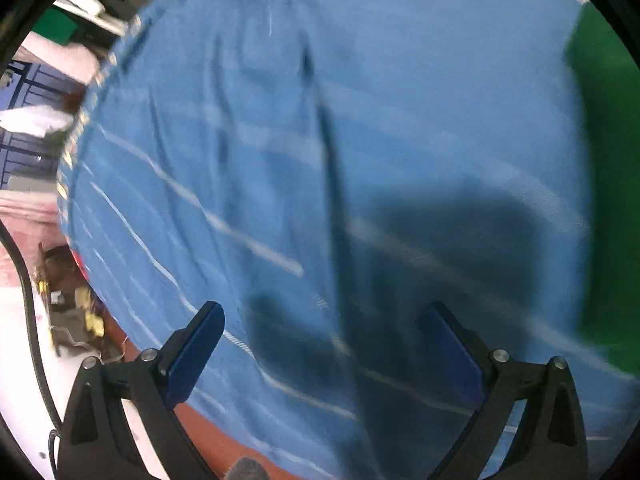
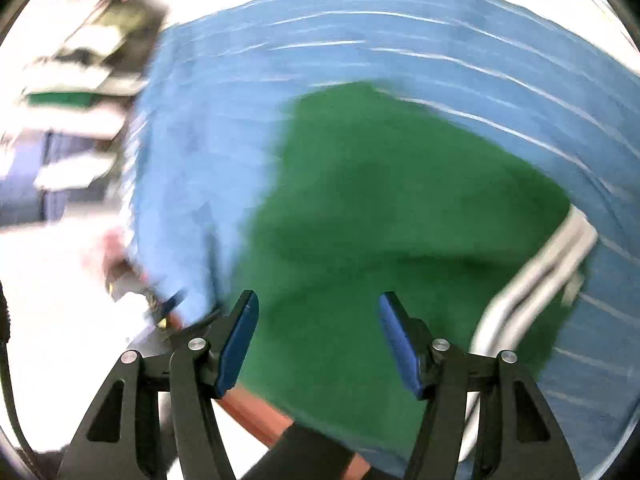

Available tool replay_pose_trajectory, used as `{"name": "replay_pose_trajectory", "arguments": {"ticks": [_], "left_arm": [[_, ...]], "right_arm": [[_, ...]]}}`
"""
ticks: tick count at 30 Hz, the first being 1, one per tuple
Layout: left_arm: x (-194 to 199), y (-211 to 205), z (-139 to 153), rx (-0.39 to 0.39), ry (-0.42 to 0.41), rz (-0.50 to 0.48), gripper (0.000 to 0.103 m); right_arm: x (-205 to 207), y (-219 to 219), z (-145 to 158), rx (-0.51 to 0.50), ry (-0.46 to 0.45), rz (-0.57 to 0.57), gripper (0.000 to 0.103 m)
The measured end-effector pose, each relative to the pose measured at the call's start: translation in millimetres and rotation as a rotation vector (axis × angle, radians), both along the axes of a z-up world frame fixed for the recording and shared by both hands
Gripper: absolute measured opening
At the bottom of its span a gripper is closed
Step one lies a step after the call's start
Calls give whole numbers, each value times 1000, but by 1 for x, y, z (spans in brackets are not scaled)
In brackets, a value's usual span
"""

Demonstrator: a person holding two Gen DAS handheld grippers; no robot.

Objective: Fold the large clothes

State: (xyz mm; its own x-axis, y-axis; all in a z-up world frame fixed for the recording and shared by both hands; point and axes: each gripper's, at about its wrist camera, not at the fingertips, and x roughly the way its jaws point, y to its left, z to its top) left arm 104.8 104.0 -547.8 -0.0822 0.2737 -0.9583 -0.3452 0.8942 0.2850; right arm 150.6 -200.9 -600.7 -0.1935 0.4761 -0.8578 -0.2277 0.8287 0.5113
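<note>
A green garment lies on a blue cloth with thin white stripes. The picture is blurred. Pale grey-white trim runs along the garment's right side. My right gripper hovers over the green fabric with its jaws apart and nothing pinched between the blue pads. In the left wrist view the blue striped cloth fills the frame, and the green garment shows only at the right edge. My left gripper stands wide open above the bare blue cloth, casting a shadow on it.
A red-brown table edge peeks out under the blue cloth at the lower left. Beyond it are a pale floor with small clutter, a black cable and blurred shelves or boxes to the left.
</note>
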Motion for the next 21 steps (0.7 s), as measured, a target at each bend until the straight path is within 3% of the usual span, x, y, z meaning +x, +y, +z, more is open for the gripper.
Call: {"name": "replay_pose_trajectory", "arguments": {"ticks": [2,3,5,6,7,9,10,11,13,14,16,19,21], "left_arm": [[-2,13,-19,-98,-34,26,103],[-3,16,-20,-118,-70,25,103],[-4,17,-22,-135,-113,4,103],[-6,16,-21,-132,-144,-14,103],[-8,14,-21,-125,-173,-20,103],[-10,13,-22,-122,-202,-10,103],[-10,13,-21,-121,-214,1,103],[-11,12,-22,-120,-206,-3,103],[-5,15,-17,-125,-155,-7,103],[-1,18,-11,-127,-132,5,103],[10,22,9,-113,-166,17,103],[30,19,56,-86,-265,18,103],[47,12,85,-80,-325,12,103]], "right_arm": [[-20,45,-18,-59,14,134,64],[-31,65,-48,-103,67,176,63],[-46,92,-110,-164,128,195,76],[-54,107,-145,-195,177,208,94],[-58,114,-157,-210,179,219,103],[-61,132,-156,-315,156,249,103],[-60,131,-148,-312,151,243,103],[-58,126,-139,-283,146,221,100],[-52,100,-104,-194,132,135,75],[-49,83,-84,-149,113,90,69],[-40,43,-39,-84,20,-28,36],[-17,4,-13,-81,-56,-181,30],[14,10,-30,-92,-60,-217,25]]}}
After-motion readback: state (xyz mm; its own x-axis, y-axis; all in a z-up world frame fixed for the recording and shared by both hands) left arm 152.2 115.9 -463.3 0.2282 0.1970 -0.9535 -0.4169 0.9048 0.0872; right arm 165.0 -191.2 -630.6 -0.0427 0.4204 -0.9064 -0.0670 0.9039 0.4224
